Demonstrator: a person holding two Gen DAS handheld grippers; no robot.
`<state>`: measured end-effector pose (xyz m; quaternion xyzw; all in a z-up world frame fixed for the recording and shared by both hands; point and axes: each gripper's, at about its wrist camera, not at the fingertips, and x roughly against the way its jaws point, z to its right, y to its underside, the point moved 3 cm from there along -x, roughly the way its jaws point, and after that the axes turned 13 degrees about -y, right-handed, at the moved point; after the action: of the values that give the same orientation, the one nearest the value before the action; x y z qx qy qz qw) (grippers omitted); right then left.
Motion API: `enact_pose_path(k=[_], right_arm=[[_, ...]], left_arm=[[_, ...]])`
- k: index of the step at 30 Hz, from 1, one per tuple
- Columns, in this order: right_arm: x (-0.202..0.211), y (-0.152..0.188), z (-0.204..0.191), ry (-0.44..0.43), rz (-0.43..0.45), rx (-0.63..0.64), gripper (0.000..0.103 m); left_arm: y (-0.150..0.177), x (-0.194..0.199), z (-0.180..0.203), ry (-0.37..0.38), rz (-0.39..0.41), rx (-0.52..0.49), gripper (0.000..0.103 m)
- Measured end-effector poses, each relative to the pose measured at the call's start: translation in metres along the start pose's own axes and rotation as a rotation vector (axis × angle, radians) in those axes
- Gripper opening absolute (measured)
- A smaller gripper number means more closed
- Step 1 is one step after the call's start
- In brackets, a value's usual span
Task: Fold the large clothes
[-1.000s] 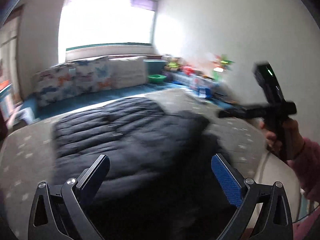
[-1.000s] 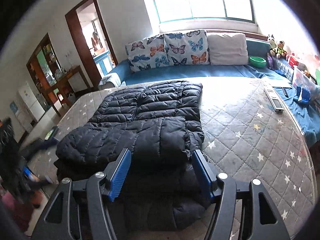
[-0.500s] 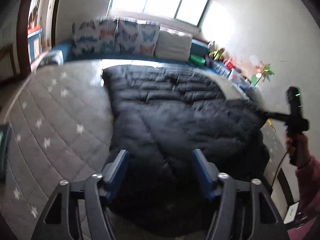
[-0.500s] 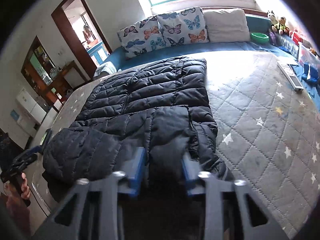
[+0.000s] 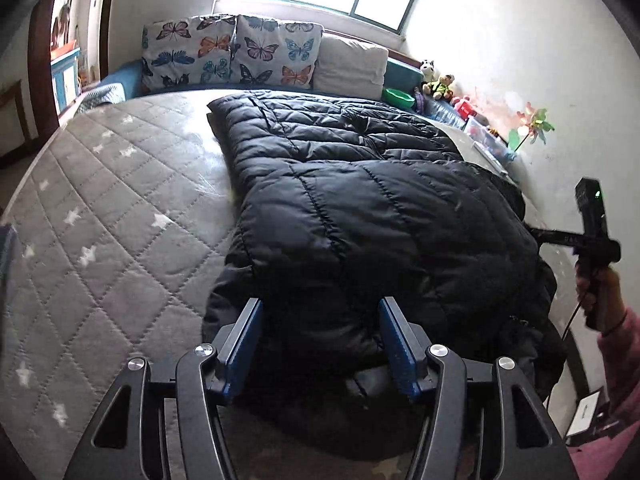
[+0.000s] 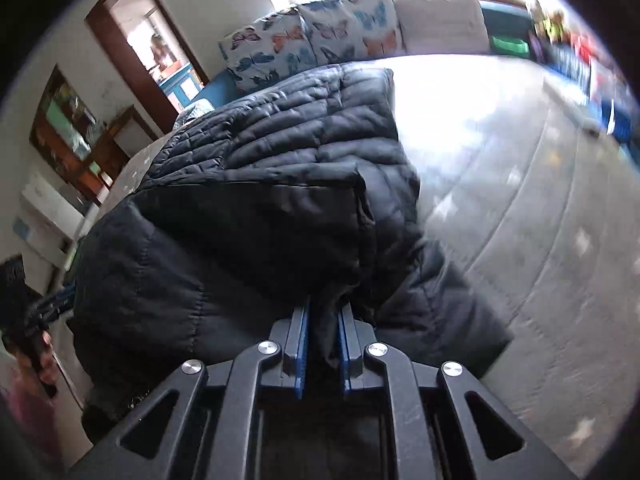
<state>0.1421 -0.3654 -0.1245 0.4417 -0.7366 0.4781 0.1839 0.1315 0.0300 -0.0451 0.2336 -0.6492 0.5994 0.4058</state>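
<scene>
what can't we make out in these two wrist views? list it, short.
- Left wrist: whether the left gripper pads press the jacket; fabric sits between them, contact unclear.
- Left wrist: right gripper's tips, hidden behind the jacket's edge.
- Right wrist: what lies under the pinched fold at the right gripper; the jacket bulk covers it.
- Right wrist: items along the far right of the bed, motion-blurred.

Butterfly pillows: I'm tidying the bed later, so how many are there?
2, side by side at the head of the bed: the left one, the right one, beside a plain white cushion. None seem hidden.
</scene>
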Motion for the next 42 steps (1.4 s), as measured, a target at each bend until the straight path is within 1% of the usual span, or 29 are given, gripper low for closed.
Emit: enact_pose_path(k=[2,4,6,7,8,9,10,11,13,14,16,19,21,24,29,37,42], right_arm=[[0.012,-0.004,-0.006,0.011,-0.007,0.008,0.016],[0.029,-0.011,-0.013,0.014,0.0,0.019,0.017],[0.047,-0.021,-0.026,0.031,0.03,0.064,0.02],[0.051,-0.025,-0.033,0.038,0.043,0.085,0.023],[0.054,-0.03,-0.039,0.042,0.056,0.11,0.031],[0.054,-0.036,-0.047,0.044,0.065,0.135,0.037],[0.053,-0.041,-0.052,0.05,0.075,0.154,0.049],[0.052,-0.045,-0.059,0.063,0.091,0.181,0.055],[0.042,-0.054,-0.074,0.09,0.1,0.244,0.055],[0.035,-0.058,-0.079,0.09,0.095,0.264,0.055],[0.019,-0.062,-0.087,0.065,0.071,0.298,0.055],[-0.006,-0.067,-0.084,0.077,0.025,0.312,0.055],[-0.021,-0.065,-0.076,0.069,-0.01,0.303,0.055],[-0.033,-0.057,-0.066,0.068,-0.035,0.298,0.055],[-0.042,-0.044,-0.052,0.047,-0.062,0.286,0.055],[-0.048,-0.03,-0.043,0.009,-0.042,0.299,0.056],[-0.051,-0.028,-0.04,0.0,-0.045,0.299,0.056]], left_arm=[[-0.006,0.012,0.0,-0.011,0.007,-0.006,0.063],[-0.017,0.029,0.004,-0.023,0.047,-0.021,0.063],[-0.031,0.038,0.009,-0.027,0.083,-0.036,0.068],[-0.038,0.042,0.012,-0.032,0.097,-0.046,0.07],[-0.047,0.042,0.017,-0.042,0.107,-0.058,0.07],[-0.056,0.039,0.022,-0.049,0.111,-0.069,0.07],[-0.065,0.038,0.026,-0.049,0.114,-0.078,0.07],[-0.073,0.034,0.032,-0.046,0.119,-0.086,0.07],[-0.087,0.021,0.042,-0.032,0.11,-0.092,0.07],[-0.094,0.017,0.048,-0.025,0.104,-0.092,0.07],[-0.102,0.003,0.059,-0.007,0.09,-0.105,0.07],[-0.106,-0.016,0.073,-0.015,0.069,-0.137,0.07],[-0.103,-0.029,0.076,-0.003,0.044,-0.148,0.07],[-0.091,-0.043,0.078,-0.01,0.022,-0.164,0.07],[-0.084,-0.061,0.073,0.001,0.001,-0.143,0.071],[-0.075,-0.075,0.075,-0.015,0.004,-0.173,0.072],[-0.07,-0.079,0.074,-0.018,0.009,-0.177,0.073]])
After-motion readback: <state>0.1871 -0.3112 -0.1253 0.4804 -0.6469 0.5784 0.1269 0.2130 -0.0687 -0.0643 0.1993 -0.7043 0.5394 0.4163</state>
